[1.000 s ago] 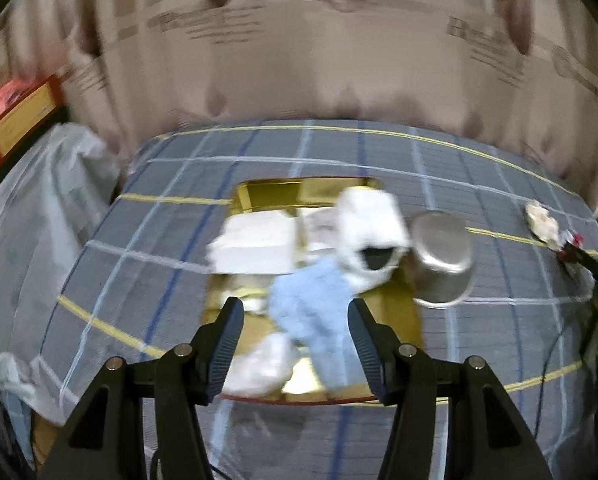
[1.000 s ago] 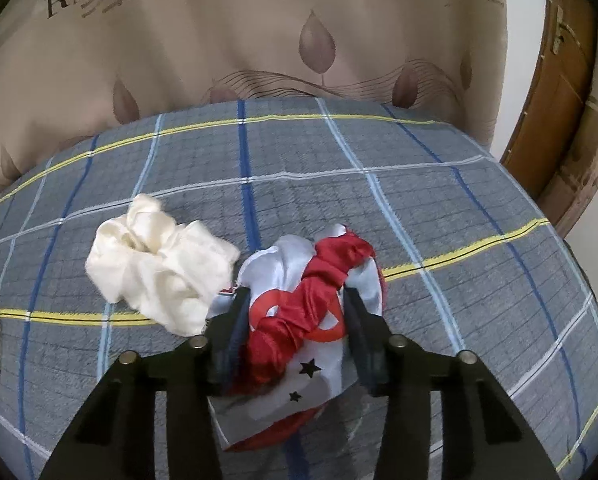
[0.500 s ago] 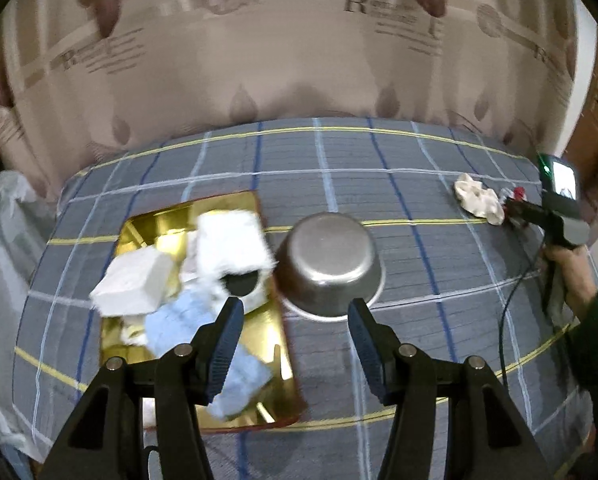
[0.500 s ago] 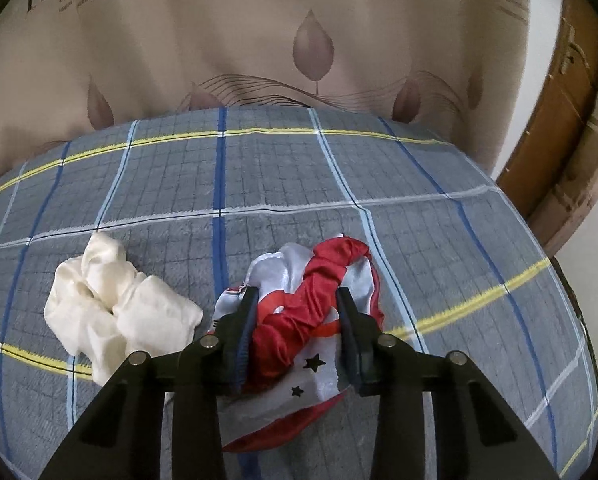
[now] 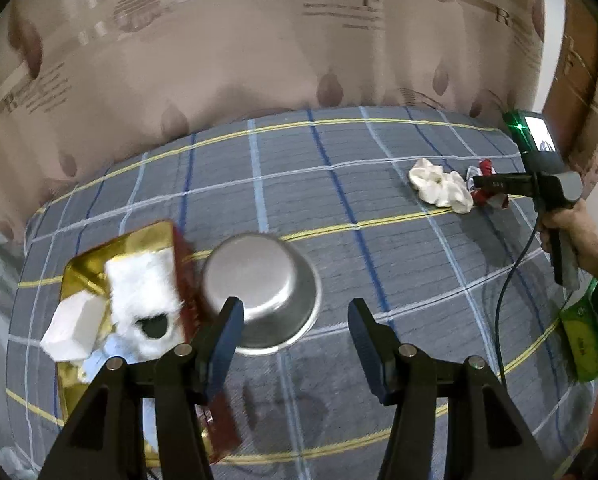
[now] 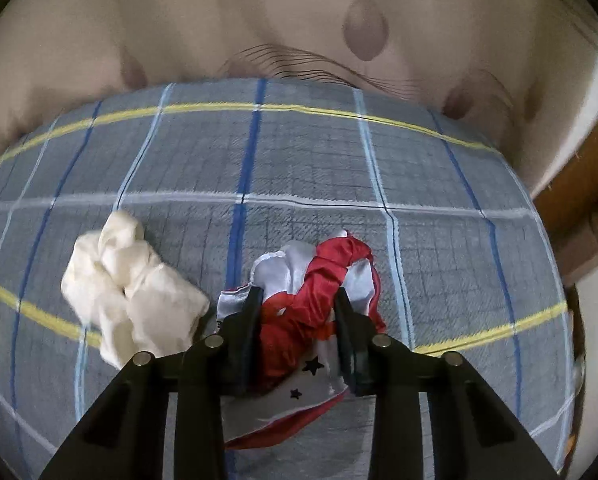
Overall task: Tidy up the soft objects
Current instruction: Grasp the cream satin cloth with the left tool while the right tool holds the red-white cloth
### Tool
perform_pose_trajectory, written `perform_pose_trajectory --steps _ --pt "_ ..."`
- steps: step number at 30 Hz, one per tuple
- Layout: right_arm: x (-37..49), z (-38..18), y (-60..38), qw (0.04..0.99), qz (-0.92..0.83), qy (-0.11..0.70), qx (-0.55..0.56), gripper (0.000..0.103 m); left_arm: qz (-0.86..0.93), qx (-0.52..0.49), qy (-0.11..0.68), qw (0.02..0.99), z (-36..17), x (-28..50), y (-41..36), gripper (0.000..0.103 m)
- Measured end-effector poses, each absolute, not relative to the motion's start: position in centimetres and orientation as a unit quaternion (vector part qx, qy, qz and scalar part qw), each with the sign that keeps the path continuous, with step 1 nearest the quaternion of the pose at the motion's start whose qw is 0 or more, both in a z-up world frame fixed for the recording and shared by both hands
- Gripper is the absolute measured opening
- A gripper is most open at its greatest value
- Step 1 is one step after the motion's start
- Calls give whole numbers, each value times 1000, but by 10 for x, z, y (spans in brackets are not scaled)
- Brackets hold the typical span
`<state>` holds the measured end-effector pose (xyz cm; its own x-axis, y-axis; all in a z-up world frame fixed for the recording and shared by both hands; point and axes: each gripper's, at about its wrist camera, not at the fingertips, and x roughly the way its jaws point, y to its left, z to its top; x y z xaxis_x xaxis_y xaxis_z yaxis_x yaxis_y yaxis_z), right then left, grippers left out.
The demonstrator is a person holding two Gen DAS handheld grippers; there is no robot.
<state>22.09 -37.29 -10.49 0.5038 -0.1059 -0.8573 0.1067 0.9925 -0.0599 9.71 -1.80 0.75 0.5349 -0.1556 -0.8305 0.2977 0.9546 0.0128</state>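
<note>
My right gripper [image 6: 298, 300] is over a crumpled red and white satin cloth [image 6: 323, 276] with black stars on the checked bedspread. Its jaws are closing, and the pads press the red folds from both sides. A cream cloth [image 6: 127, 292] lies just left of it, apart from the fingers. In the left wrist view the same cream cloth [image 5: 439, 186] and the right gripper [image 5: 479, 186] show at the far right. My left gripper [image 5: 295, 308] hangs open and holds nothing, above the near rim of an upturned steel bowl [image 5: 255, 276].
A gold tray [image 5: 139, 236] left of the bowl holds a white furry piece [image 5: 143, 284], a white block [image 5: 75, 324] and a light blue cloth [image 5: 99, 356]. A person's hand [image 5: 571, 232] and a black cable [image 5: 507, 292] are at the right. A curtain backs the bed.
The left gripper has swung right, from over the gold tray to over the steel bowl. The right jaws have narrowed onto the red and white cloth.
</note>
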Motion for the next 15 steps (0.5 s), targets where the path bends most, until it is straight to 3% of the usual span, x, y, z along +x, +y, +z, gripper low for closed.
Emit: perform_pose_trajectory --steps 15 --pt "206 -111 -400 882 -24 466 -68 30 -163 89 474 861 -24 136 -117 56"
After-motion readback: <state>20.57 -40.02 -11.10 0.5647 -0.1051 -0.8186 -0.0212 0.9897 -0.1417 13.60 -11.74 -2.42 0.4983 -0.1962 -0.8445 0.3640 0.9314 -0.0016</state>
